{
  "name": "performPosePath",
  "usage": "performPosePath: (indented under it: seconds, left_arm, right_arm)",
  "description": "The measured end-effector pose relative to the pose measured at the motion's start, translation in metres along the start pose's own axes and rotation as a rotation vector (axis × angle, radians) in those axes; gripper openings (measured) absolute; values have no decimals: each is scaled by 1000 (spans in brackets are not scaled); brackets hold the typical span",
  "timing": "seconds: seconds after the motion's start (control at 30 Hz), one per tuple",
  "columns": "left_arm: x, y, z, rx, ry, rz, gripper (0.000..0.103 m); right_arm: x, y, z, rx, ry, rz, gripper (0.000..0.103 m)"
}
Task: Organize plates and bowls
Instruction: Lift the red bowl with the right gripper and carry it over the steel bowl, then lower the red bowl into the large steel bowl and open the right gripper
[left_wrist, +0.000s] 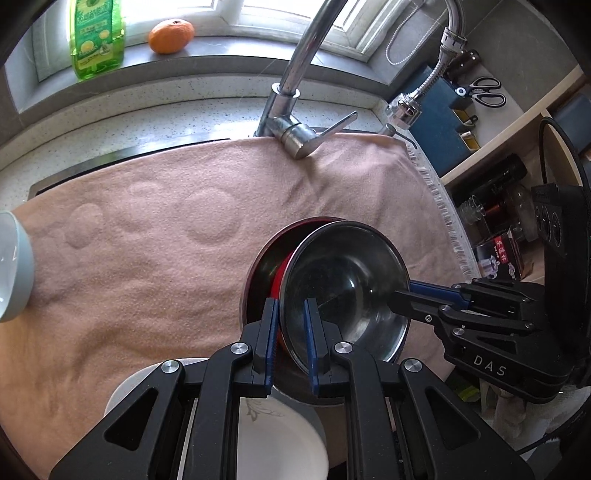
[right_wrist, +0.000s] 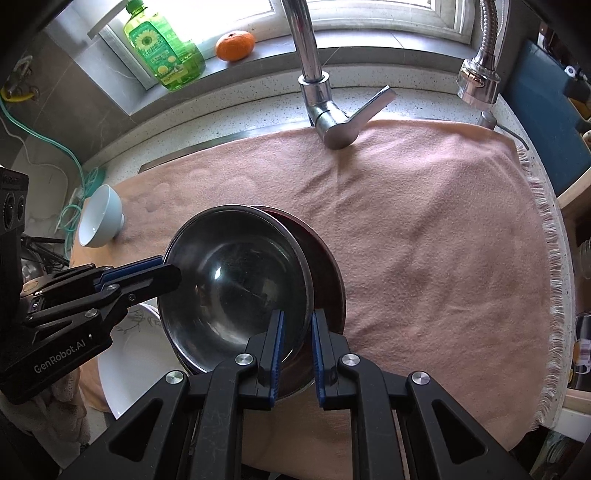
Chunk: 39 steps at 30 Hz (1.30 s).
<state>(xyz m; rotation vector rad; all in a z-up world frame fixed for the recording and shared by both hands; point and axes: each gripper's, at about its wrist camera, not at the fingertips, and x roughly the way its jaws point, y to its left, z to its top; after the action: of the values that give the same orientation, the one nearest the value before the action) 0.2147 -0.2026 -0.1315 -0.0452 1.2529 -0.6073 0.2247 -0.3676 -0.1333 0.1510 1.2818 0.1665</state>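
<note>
A steel bowl (left_wrist: 347, 291) (right_wrist: 236, 280) is held over a dark red plate (left_wrist: 266, 266) (right_wrist: 325, 266) on the pink towel. My left gripper (left_wrist: 291, 332) is shut on the bowl's left rim; it also shows in the right wrist view (right_wrist: 166, 275). My right gripper (right_wrist: 297, 347) is shut on the bowl's right rim; it shows in the left wrist view (left_wrist: 402, 295) too. A white plate (left_wrist: 280, 435) (right_wrist: 129, 369) with a leaf print lies below the bowl at the near edge. A pale blue bowl (right_wrist: 99, 221) (left_wrist: 11, 266) stands tilted at the towel's left end.
The pink towel (left_wrist: 147, 277) (right_wrist: 424, 240) covers the sink. A chrome faucet (left_wrist: 295, 110) (right_wrist: 325, 103) and a spray hose (left_wrist: 410, 107) rise at the back. A green soap bottle (right_wrist: 166, 51) and an orange (right_wrist: 235, 45) sit on the sill. Shelves with clutter stand at the right.
</note>
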Motion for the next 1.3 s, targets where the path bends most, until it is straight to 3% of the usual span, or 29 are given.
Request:
performPosePath:
  seconds: [0.73, 1.2, 1.3]
  left_arm:
    - [16, -2, -6, 23, 45, 40, 12]
    - [12, -3, -8, 28, 45, 45, 14]
    - [8, -4, -7, 35, 32, 46, 15]
  right_arm:
    - [21, -1, 0, -46, 46, -58, 13]
    - [22, 7, 2, -83, 40, -80, 16]
    - [20, 6, 4, -81, 30, -78, 21]
